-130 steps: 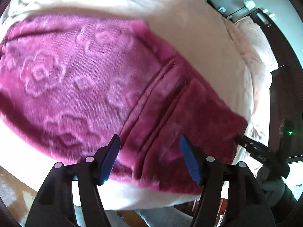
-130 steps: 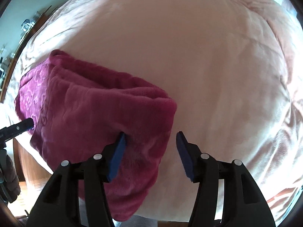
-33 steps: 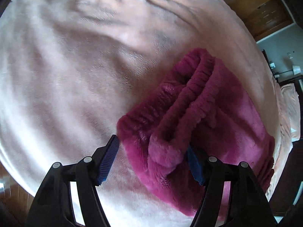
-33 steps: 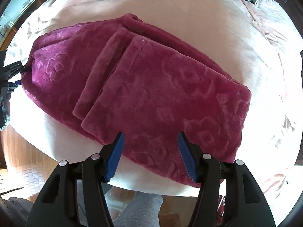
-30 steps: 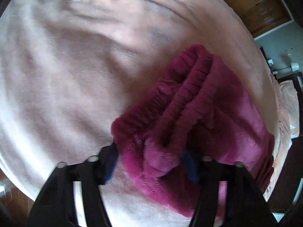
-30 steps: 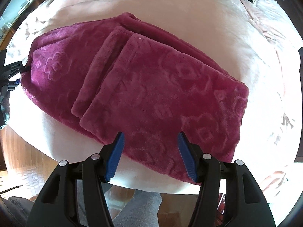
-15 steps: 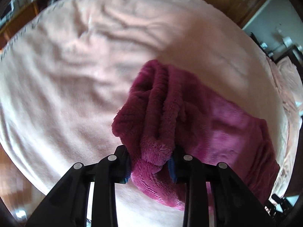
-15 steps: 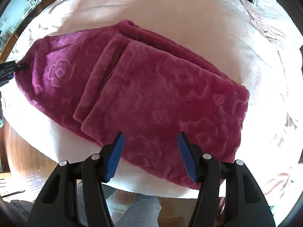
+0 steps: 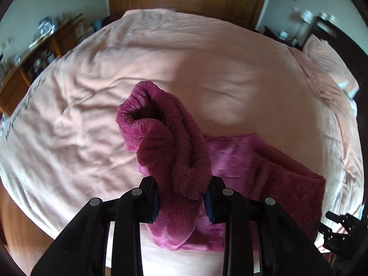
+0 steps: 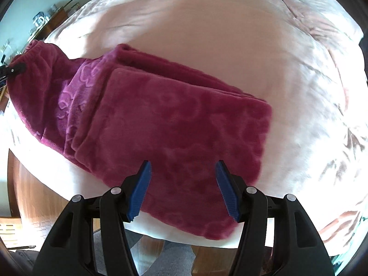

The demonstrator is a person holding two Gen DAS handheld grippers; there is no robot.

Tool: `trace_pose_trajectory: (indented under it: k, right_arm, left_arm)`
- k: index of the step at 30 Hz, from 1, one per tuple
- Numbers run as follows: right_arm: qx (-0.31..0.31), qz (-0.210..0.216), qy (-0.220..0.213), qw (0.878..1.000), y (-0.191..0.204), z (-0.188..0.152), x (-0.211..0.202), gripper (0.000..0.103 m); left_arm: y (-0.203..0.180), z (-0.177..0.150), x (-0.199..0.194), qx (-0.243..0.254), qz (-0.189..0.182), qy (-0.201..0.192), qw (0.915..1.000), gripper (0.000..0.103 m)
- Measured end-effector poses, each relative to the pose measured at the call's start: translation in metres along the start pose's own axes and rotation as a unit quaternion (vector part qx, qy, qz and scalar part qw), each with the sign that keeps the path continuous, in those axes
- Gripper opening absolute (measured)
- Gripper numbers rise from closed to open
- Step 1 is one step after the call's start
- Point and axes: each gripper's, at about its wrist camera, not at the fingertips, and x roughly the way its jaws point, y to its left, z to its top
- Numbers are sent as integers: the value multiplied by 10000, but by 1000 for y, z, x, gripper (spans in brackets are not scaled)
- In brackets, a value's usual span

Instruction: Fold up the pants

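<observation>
Pinching the bunched waistband end of the pants [image 9: 174, 151] in my left claw [image 9: 181, 197] above the bed [image 9: 207, 57], I judge one fold done and the last fold left, while my right claw [image 10: 182, 188] hovers spread over the folded leg part.

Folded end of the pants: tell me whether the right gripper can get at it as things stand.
Probably yes. The right gripper hangs open just above the folded end of the pants, with nothing between them; the left gripper is shut on the waistband, far off.
</observation>
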Motion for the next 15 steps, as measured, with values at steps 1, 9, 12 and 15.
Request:
trace_pose_trajectory:
  k: [1,9,12,15]
  right_arm:
    - [37,11,-6,10000,-6,-2,-1,60]
    - [358,42,-76,9993,-63,-23,-12,60]
    - [487,66,-105,9987,-81,-31,-14,60]
    - [577,93,-136,9982,-95,-37,-16,60]
  left_arm:
    - [-13,0,-2,88,-32,-11,10000,30]
    - [-106,-3,-14,784,-316,-45,9964,30]
    - [-137,-6,-14,1052,-418,-33,9936,30]
    - [-166,-12,-11,1287,-498,34,9904,29]
